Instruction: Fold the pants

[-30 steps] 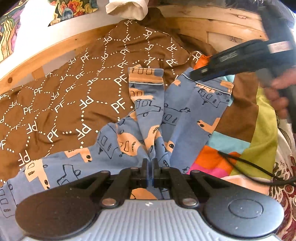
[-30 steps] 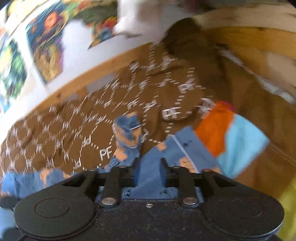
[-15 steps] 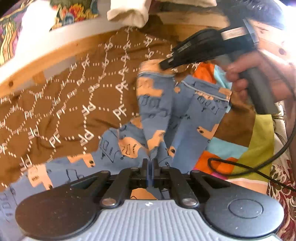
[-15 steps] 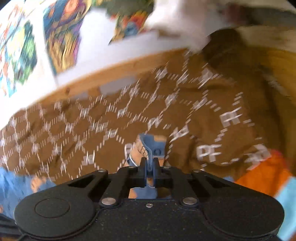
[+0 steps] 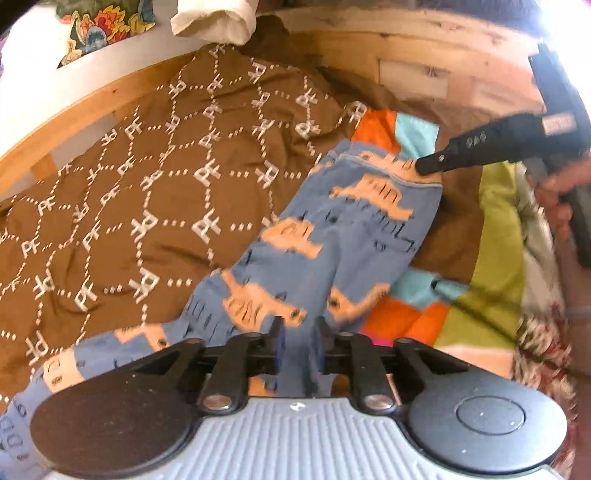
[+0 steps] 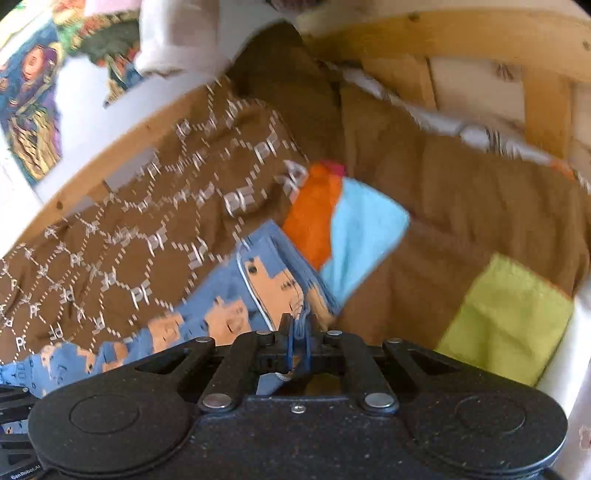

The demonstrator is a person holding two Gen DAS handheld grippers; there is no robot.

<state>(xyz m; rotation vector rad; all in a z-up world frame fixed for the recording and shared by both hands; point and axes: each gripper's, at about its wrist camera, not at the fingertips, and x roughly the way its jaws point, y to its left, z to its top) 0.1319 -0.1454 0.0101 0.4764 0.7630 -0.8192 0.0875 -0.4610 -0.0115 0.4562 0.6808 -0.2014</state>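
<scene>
Blue pants (image 5: 332, 240) with orange vehicle prints lie on a brown "PF" blanket (image 5: 147, 184), one leg laid over the other. My left gripper (image 5: 299, 332) has its jaws partly apart, with pants fabric between them. My right gripper (image 6: 298, 325) is shut on the pants cuff (image 6: 273, 280); in the left wrist view it (image 5: 428, 168) holds that cuff at the far end of the legs.
A wooden bed frame (image 5: 406, 40) borders the blanket at the back. A patchwork quilt (image 5: 480, 280) in orange, teal and lime lies to the right. A white cloth (image 5: 214, 18) sits on the ledge. A black cable (image 5: 480, 314) crosses the quilt.
My right gripper carried the left leg's cuff rightward over the other leg, so the legs now lie stacked. My left gripper's jaws have opened from shut.
</scene>
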